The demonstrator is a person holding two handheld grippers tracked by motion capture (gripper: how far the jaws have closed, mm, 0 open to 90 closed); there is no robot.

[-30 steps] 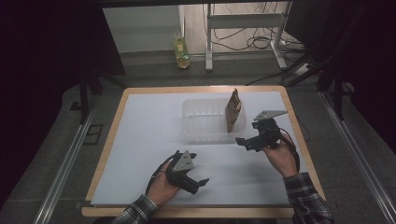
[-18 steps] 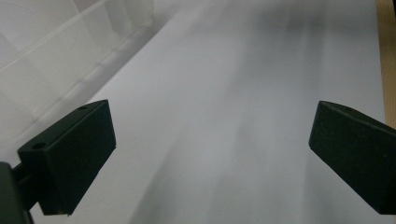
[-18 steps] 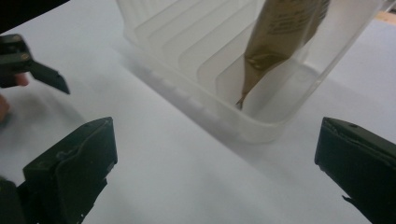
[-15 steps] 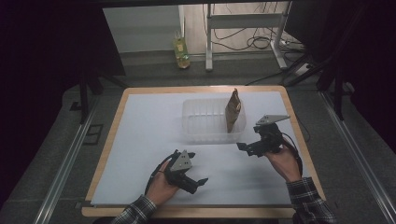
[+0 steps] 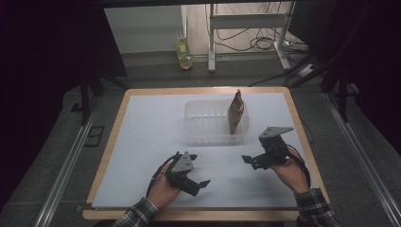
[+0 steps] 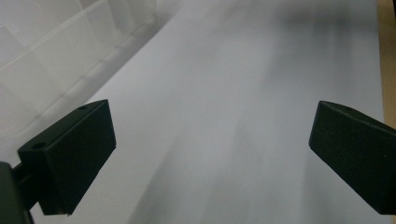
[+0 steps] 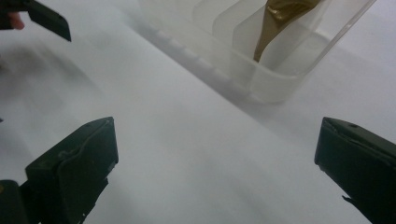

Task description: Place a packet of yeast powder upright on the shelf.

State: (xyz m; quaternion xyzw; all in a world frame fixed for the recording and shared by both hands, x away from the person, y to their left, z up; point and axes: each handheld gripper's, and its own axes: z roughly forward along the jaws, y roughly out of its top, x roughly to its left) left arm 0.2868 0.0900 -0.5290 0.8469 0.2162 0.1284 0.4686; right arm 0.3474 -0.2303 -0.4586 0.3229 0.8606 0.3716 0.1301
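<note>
From above, both tools rest low on the bench (image 5: 142, 142): left tool (image 5: 201, 183), right tool (image 5: 247, 160). The brown pouch (image 5: 236, 112) stands in the clear bin (image 5: 198, 135). Each tool view shows jaws apart, empty; the right tool's view shows the pouch (image 7: 280, 18).

left gripper (image 5: 204, 182): black body, grey three-cornered plate on top — lower centre of the high view
right gripper (image 5: 245, 158): black, same grey plate, black cable trailing
jaws: blocky black pads with small holes
sleeves (image 5: 314, 213): dark plaid cuffs — bottom edge

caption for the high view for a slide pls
Two open grippers, left gripper and right gripper, held over white table near clear bin holding brown pouch.
</note>
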